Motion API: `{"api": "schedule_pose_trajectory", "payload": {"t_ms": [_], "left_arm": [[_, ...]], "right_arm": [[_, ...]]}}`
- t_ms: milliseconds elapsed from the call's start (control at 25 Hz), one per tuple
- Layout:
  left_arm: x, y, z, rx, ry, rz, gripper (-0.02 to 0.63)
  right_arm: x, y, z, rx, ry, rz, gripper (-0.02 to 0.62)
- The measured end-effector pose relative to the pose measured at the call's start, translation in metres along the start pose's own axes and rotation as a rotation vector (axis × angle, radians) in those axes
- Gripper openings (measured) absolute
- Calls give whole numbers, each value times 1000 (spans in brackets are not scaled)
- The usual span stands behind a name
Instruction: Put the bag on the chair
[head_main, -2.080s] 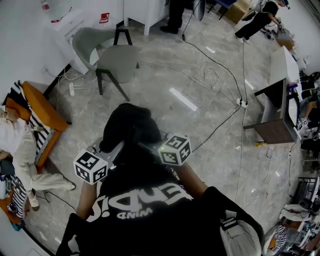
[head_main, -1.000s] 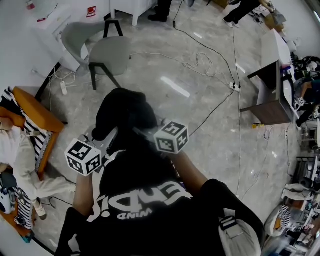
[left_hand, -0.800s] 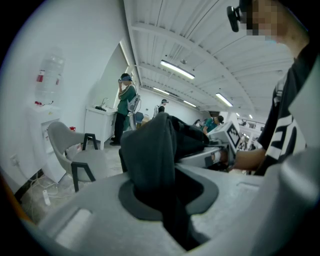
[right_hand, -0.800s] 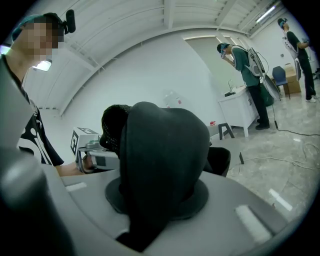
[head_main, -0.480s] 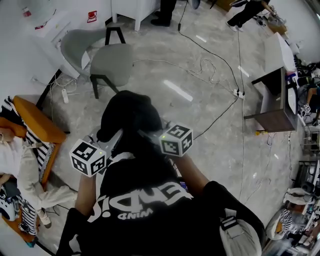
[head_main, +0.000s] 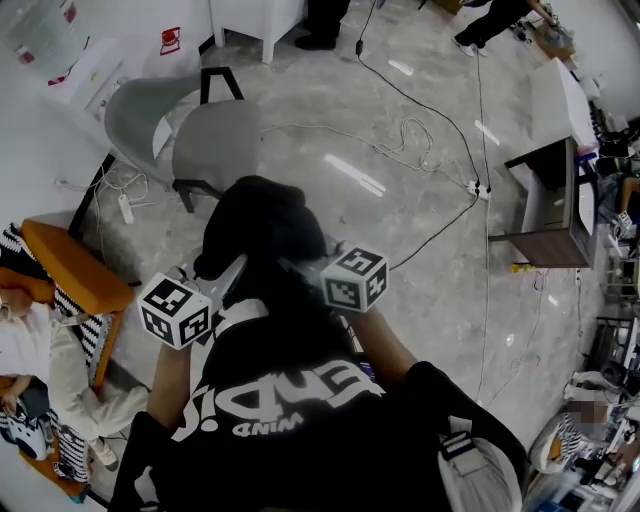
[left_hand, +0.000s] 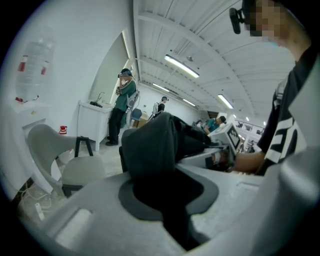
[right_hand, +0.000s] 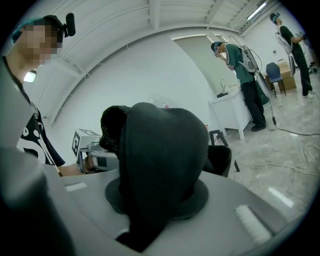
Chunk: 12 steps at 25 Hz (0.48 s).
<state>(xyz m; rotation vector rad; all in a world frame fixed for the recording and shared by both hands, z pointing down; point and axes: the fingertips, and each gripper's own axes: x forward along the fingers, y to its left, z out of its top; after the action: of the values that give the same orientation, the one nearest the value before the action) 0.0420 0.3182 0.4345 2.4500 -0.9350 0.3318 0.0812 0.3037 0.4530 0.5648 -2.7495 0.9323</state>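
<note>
Both grippers carry a black bag (head_main: 255, 232) in front of the person's chest. My left gripper (head_main: 230, 275) is shut on the bag's left side. My right gripper (head_main: 292, 266) is shut on its right side. In the left gripper view, black fabric of the bag (left_hand: 150, 142) is pinched between the jaws of the left gripper (left_hand: 167, 210). The right gripper view shows the bag (right_hand: 162, 142) bulging over the right gripper (right_hand: 150, 210), hiding its pads. The grey chair (head_main: 210, 138) stands on the floor just beyond the bag, seat bare; the chair (left_hand: 77, 167) also shows at lower left in the left gripper view.
An orange sofa (head_main: 75, 255) with a person lying on it is at the left. Cables (head_main: 405, 130) trail over the floor to a power strip (head_main: 478, 188). A desk (head_main: 555, 215) stands at the right, a white cabinet (head_main: 250, 15) behind the chair.
The grippers and the bag have travelled towards the chair, which now lies closer and lower in the head view. Both grips look unchanged.
</note>
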Motion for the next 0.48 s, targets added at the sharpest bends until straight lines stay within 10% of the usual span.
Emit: {"api": "schedule_pose_trajectory", "payload": {"t_ms": [480], "left_arm": [[66, 81, 80, -8, -28, 35, 63]], "right_arm": [[37, -88, 93, -9, 22, 40, 75]]}}
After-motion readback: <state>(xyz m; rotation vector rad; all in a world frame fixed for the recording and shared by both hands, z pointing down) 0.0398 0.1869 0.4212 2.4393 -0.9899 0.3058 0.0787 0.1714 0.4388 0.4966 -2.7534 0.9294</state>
